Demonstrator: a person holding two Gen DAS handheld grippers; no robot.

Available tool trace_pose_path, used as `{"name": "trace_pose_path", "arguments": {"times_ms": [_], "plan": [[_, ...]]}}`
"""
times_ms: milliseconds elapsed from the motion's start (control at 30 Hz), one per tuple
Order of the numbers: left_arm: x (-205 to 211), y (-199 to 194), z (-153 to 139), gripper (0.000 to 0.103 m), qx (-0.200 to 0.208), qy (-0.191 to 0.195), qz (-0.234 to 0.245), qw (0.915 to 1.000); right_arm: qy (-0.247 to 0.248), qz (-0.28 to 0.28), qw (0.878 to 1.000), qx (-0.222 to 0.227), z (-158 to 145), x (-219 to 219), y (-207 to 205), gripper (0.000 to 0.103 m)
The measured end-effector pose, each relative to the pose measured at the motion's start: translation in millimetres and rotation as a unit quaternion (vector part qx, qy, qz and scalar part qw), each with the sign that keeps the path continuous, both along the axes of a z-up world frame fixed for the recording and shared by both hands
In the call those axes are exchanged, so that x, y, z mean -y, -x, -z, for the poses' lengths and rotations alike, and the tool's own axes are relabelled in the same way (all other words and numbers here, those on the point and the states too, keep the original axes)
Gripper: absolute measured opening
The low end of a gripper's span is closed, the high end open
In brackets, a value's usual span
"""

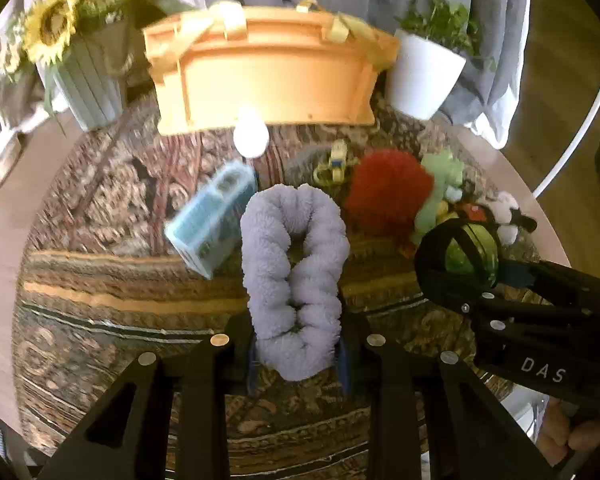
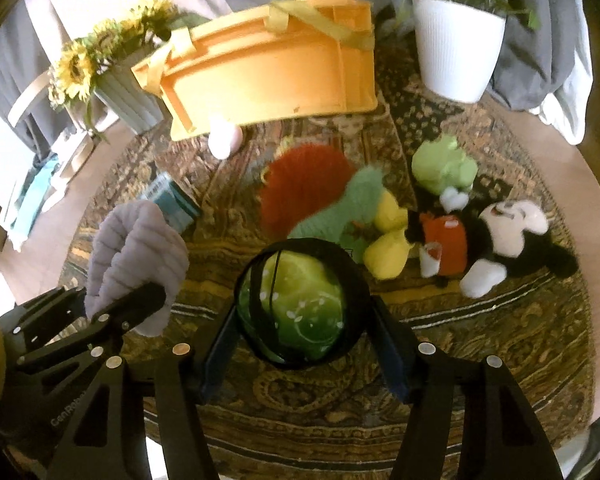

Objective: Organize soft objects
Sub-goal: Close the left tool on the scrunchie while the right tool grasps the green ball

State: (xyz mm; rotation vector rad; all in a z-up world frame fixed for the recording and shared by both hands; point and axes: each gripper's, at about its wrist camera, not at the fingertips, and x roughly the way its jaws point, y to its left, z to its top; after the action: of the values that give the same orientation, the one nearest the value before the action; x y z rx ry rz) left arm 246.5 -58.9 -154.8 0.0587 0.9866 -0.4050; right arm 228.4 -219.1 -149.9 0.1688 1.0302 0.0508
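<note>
My left gripper (image 1: 298,354) is shut on a fluffy lavender loop-shaped soft toy (image 1: 296,272) and holds it above the patterned cloth; it also shows in the right wrist view (image 2: 136,256). My right gripper (image 2: 300,320) is shut on a round black-rimmed green soft item (image 2: 296,304), also seen in the left wrist view (image 1: 468,252). An orange basket (image 1: 268,68) with yellow handles stands at the back (image 2: 268,68). On the cloth lie a red fuzzy toy (image 2: 304,184), a pale green plush (image 2: 444,164), a mint and yellow plush (image 2: 360,208) and a Mickey Mouse plush (image 2: 496,240).
A light blue plastic box (image 1: 216,216) lies left of the lavender toy. A white egg-shaped object (image 1: 251,132) sits before the basket. A sunflower pot (image 1: 84,68) stands back left, a white plant pot (image 1: 424,76) back right. The round table's edge (image 2: 592,216) curves on the right.
</note>
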Motion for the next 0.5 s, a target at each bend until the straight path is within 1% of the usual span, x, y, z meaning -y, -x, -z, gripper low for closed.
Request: {"name": "trace_pose_path", "arguments": {"times_ms": [200, 500], "plan": [[-5.2, -0.4, -29.1, 0.03, 0.044, -0.001, -0.006, 0.999, -0.002, 0.001, 0.999, 0.04, -30.3, -4.5, -1.3, 0.063], [-14.3, -4.2, -73.0, 0.03, 0.098, 0.01, -0.016, 0.995, 0.003, 0.001, 0.994, 0.106, -77.1, -10.5, -6.2, 0.063]]}}
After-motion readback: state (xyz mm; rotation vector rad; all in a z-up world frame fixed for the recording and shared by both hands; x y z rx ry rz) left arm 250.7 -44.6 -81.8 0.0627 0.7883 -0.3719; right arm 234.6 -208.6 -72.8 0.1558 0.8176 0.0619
